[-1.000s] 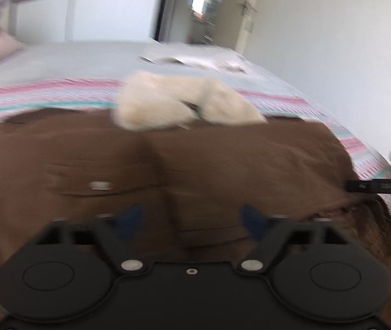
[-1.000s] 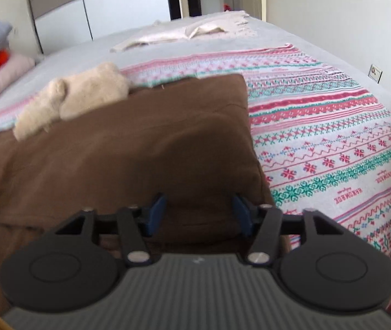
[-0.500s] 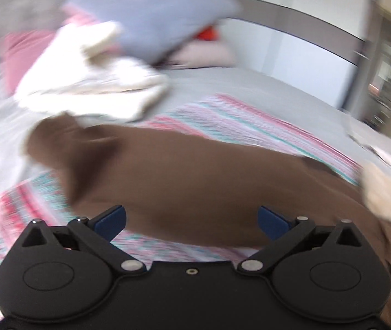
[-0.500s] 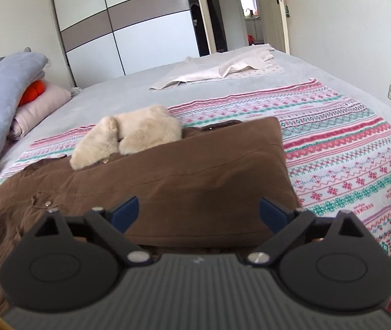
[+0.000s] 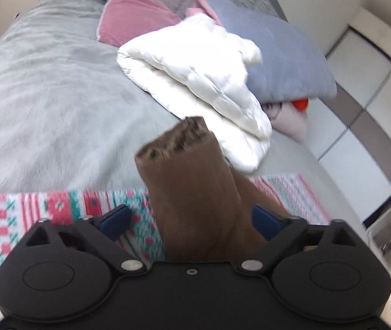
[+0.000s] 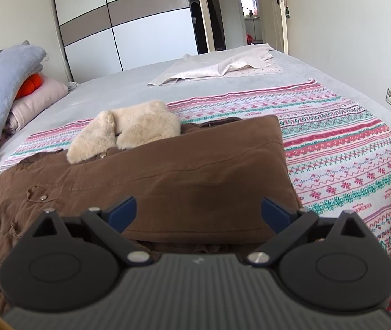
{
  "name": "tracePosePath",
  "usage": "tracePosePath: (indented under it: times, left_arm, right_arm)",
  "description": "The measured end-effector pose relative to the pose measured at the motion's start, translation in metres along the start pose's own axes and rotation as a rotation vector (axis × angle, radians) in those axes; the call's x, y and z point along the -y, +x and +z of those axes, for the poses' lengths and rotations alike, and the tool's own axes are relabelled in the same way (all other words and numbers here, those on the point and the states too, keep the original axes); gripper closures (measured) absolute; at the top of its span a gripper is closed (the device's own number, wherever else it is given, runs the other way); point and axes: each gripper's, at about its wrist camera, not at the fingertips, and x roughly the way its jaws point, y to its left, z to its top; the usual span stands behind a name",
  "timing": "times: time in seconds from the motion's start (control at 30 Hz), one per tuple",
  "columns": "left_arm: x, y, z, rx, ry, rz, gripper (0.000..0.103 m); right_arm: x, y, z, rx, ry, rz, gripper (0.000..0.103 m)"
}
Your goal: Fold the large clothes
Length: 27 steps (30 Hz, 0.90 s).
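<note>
A brown coat (image 6: 168,181) with a cream fur collar (image 6: 129,129) lies on a patterned blanket (image 6: 346,159) on the bed. One sleeve is folded across its body. My right gripper (image 6: 198,213) is open and empty just above the coat's near edge. In the left wrist view the other brown sleeve (image 5: 195,192) stretches away, its cuff (image 5: 176,140) pointing at the pillows. My left gripper (image 5: 192,221) is open, with the sleeve lying between its blue fingertips (image 5: 114,218).
A white folded duvet (image 5: 203,88), a pink pillow (image 5: 135,19) and a grey-blue pillow (image 5: 278,52) lie at the bed's head. A pale cloth (image 6: 223,66) lies at the far end near the wardrobe (image 6: 129,24). A wall (image 6: 360,41) runs along the right.
My left gripper has opened and swung left from the coat's body to the outstretched sleeve. My right gripper has opened, letting go of the folded sleeve, and pulled back a little.
</note>
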Motion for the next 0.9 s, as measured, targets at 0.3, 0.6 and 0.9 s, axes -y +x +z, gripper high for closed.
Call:
tracePosePath:
  times: [0.3, 0.6, 0.9]
  left_arm:
    - [0.026, -0.01, 0.035, 0.022, -0.093, -0.122, 0.091]
    - [0.159, -0.087, 0.031, 0.054, 0.037, -0.518, 0.091]
    - [0.302, -0.138, -0.073, -0.159, 0.142, -0.845, 0.091]
  right_arm:
    - [0.003, 0.001, 0.0, 0.011, 0.008, -0.011, 0.004]
    - [-0.001, -0.004, 0.003, 0.057, 0.016, 0.011, 0.004]
    - [0.009, -0.004, 0.006, 0.1, 0.08, 0.041, 0.004]
